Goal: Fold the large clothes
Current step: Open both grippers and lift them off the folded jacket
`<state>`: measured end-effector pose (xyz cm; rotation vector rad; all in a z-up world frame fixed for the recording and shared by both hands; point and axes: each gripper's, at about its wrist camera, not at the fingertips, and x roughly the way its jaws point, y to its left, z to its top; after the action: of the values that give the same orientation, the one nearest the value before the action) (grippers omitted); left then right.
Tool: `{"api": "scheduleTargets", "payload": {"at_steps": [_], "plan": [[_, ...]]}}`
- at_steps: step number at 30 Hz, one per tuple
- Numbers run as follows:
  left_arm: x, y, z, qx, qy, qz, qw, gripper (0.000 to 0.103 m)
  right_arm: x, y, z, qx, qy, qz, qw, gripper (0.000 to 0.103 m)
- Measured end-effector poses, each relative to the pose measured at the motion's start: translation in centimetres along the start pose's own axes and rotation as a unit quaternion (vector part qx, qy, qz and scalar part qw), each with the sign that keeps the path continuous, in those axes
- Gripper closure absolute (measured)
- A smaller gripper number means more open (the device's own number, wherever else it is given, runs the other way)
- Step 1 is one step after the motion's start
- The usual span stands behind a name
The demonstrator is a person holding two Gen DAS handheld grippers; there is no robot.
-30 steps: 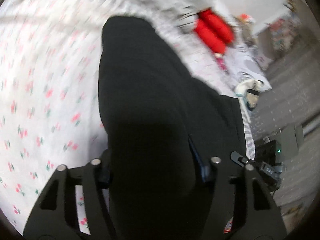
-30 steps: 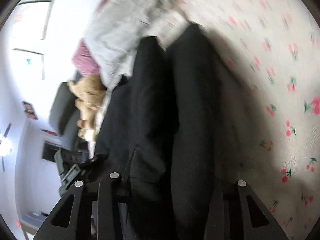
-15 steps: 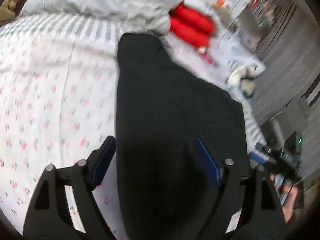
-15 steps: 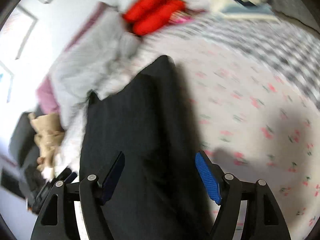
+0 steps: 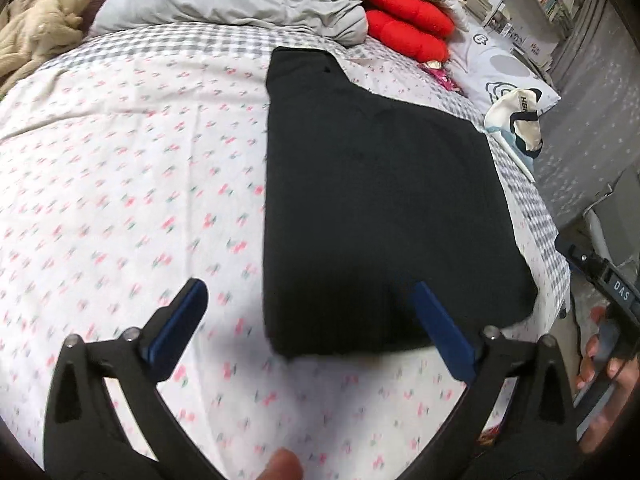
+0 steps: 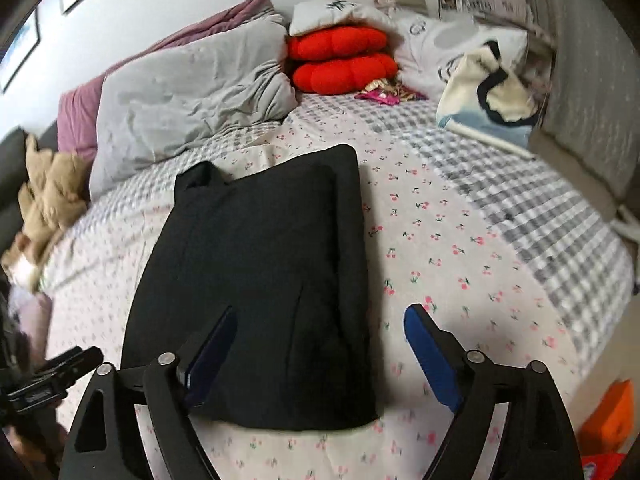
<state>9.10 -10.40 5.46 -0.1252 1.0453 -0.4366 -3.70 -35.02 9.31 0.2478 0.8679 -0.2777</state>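
Black garment [image 5: 372, 200] lies folded flat on the cherry-print bedsheet [image 5: 120, 168], near the bed's edge. Left gripper [image 5: 308, 312] hovers above its near end, jaws just opened wide, nothing between the pads. Right gripper [image 6: 316, 344] likewise, just spread wide, empty. Garment type unclear, possibly trousers. Red cushions [image 6: 340, 64] beyond.

A black folded garment [image 5: 372, 184] lies on a white cherry-print bedsheet [image 5: 120, 168]; beyond the garment, red cushions [image 6: 340, 60], a grey duvet [image 6: 192, 96], grey gingham border [image 6: 540, 216].
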Motion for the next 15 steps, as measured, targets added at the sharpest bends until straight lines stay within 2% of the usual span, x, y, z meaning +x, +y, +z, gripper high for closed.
{"api": "scheduleTargets", "payload": {"at_steps": [3, 7, 9, 15], "plan": [[-1.4, 0.6, -1.5, -0.004, 0.0, 0.001, 1.0, 0.0, -1.0, 1.8, -1.9, -0.007, 0.008, -0.012, 1.0, 0.011], [-2.3, 1.4, -2.8, -0.007, -0.01, 0.025, 0.9996, 0.0, -0.7, 3.7, -4.5, -0.012, 0.036, -0.016, 0.999, 0.011], [-2.3, 1.9, -3.6, -0.012, -0.006, 0.022, 0.9997, 0.0, -0.6, 4.6, -5.4, -0.02, 0.043, -0.023, 0.999, 0.011], [-2.9, 1.9, -4.2, 0.014, -0.007, 0.025, 0.9996, 0.0, -0.8, 6.0, -6.8, -0.025, 0.037, -0.043, 0.998, 0.011]]}}
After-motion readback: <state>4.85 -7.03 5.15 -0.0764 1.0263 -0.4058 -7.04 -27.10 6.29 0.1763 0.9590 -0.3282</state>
